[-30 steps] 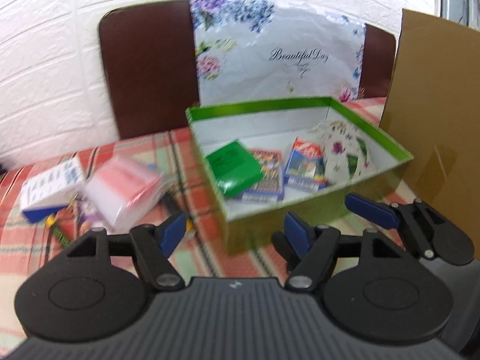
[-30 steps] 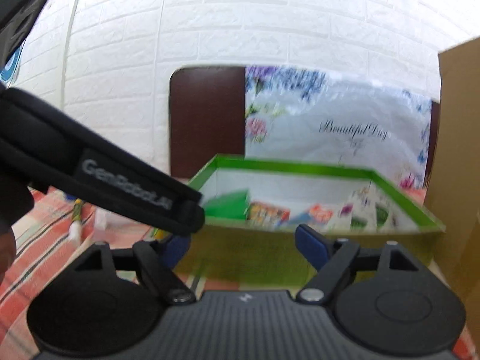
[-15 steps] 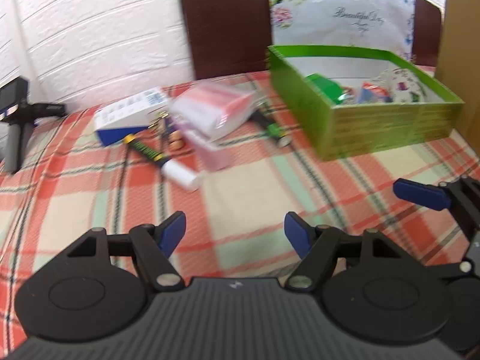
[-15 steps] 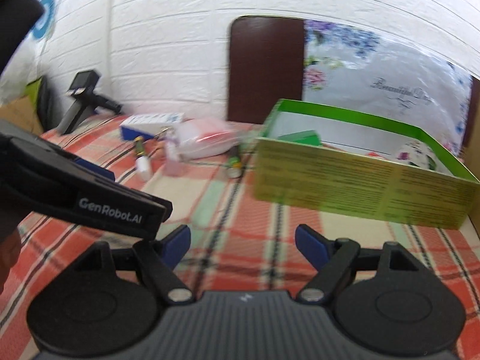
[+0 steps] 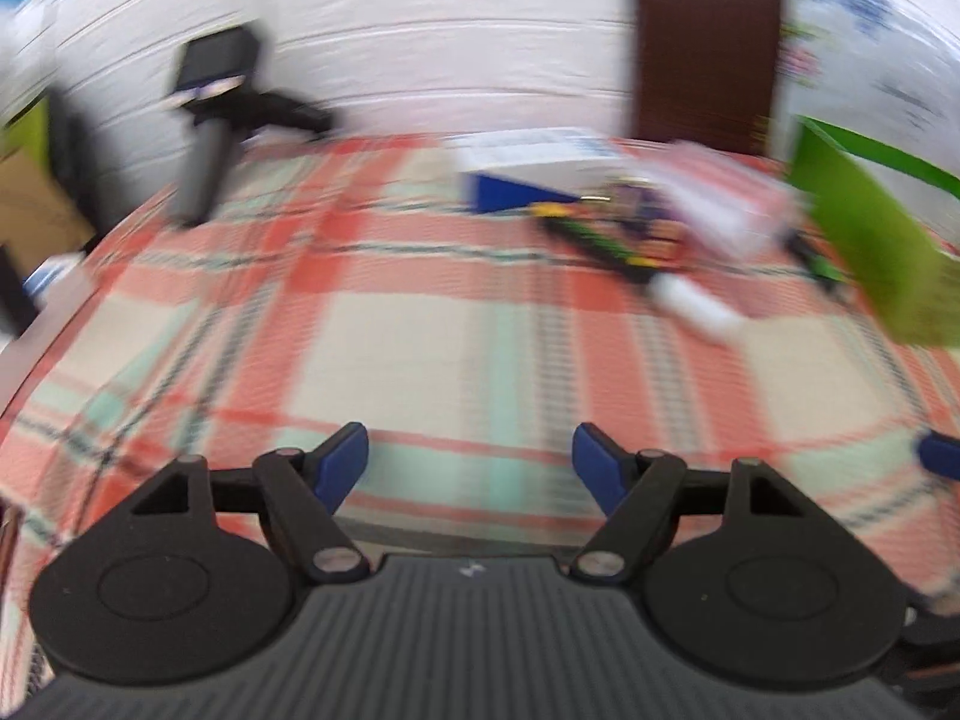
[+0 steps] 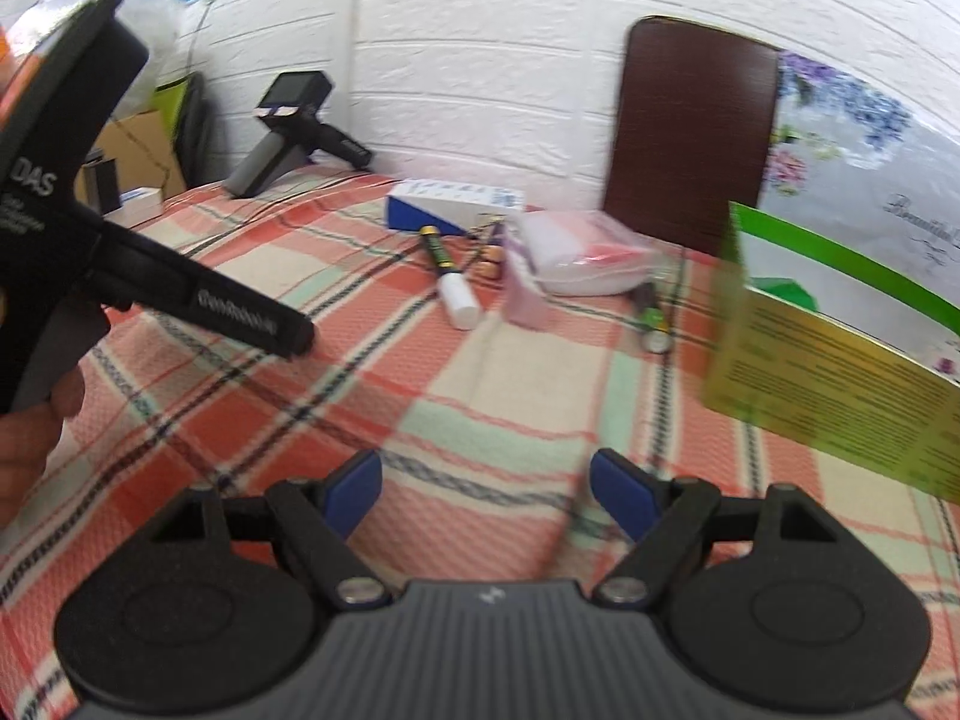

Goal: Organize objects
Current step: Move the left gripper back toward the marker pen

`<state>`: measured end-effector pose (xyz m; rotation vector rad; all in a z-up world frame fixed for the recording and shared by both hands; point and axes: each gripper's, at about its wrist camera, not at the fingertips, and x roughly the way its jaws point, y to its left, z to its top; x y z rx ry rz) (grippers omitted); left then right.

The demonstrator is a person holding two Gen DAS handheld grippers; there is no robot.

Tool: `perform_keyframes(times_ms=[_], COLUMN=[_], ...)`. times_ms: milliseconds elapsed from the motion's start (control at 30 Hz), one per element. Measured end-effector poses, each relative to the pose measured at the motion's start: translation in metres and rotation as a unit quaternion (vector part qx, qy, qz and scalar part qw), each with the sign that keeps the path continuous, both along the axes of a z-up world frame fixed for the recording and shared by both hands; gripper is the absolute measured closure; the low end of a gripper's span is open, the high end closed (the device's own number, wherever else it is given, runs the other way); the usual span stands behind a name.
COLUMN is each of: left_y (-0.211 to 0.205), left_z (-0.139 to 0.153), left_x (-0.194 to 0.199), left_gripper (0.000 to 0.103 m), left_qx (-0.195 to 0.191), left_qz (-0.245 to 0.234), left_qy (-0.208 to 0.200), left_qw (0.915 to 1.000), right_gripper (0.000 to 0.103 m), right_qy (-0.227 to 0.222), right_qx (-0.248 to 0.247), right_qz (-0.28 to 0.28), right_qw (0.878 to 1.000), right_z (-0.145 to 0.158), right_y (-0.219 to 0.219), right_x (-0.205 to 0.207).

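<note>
We are holding our left gripper [image 5: 470,461] over the plaid tablecloth [image 5: 420,330] with its fingers spread wide and nothing between them. Far ahead and to the left of those fingers, a black handheld device [image 5: 222,114] is resting near the table's back edge by the white brick wall [image 5: 450,30]. The cloth straight ahead of the fingertips is lying bare all the way back to the clutter, though this view is blurring with motion.

Ahead and to the right of our right gripper [image 6: 486,489], whose fingers are likewise spread and gripping nothing, the loose things are sitting in a cluster: a blue-and-white box [image 6: 453,204], a green-and-black marker [image 6: 447,276] with a white cap just in front of it, a pink clear-wrapped pack [image 6: 576,252], and a second pen [image 6: 651,315] beside the green box [image 6: 840,372]. That box is standing to the right of the fingers, its near corner pointing toward us. A brown chair back [image 6: 696,126] is rising behind the cluster. Bare cloth is separating our fingertips from everything.
</note>
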<state>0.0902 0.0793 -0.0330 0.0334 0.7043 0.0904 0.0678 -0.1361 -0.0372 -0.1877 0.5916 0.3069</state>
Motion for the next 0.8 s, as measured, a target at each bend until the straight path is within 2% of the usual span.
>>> perform_keyframes(times_ms=[100, 167, 233, 367, 533, 633, 700, 767, 800], left_y=[0.027, 0.041, 0.047, 0.042, 0.046, 0.046, 0.046, 0.046, 0.046], left_z=[-0.002, -0.006, -0.007, -0.009, -0.011, -0.011, -0.011, -0.011, -0.011], left_x=[0.002, 0.002, 0.002, 0.003, 0.003, 0.003, 0.003, 0.003, 0.003], left_gripper=[0.014, 0.007, 0.007, 0.005, 0.004, 0.004, 0.004, 0.004, 0.004], left_qx=[0.003, -0.011, -0.023, -0.011, -0.019, -0.021, -0.021, -0.021, -0.021], left_qz=[0.030, 0.036, 0.037, 0.036, 0.035, 0.035, 0.035, 0.035, 0.035], left_qy=[-0.021, -0.035, -0.044, -0.050, -0.055, -0.055, -0.055, -0.055, -0.055], left_qw=[0.9993, 0.9987, 0.9981, 0.9980, 0.9977, 0.9976, 0.9976, 0.9976, 0.9976], right_gripper=[0.023, 0.027, 0.029, 0.036, 0.035, 0.039, 0.045, 0.071, 0.079], right_qy=[0.003, 0.006, 0.012, 0.010, 0.021, 0.023, 0.023, 0.025, 0.025], right_qx=[-0.002, 0.002, 0.007, 0.008, 0.022, 0.023, 0.022, 0.025, 0.026], right_qz=[0.012, 0.020, 0.029, 0.024, 0.005, 0.006, 0.009, 0.017, 0.021], right_qw=[1.000, 1.000, 0.999, 1.000, 1.000, 0.999, 0.999, 0.999, 0.999], right_z=[0.000, 0.000, 0.000, 0.001, 0.000, -0.001, -0.001, 0.000, 0.000], right_y=[0.011, 0.019, 0.026, 0.036, 0.038, 0.045, 0.050, 0.054, 0.056], right_x=[0.009, 0.018, 0.029, 0.058, 0.098, 0.114, 0.122, 0.128, 0.128])
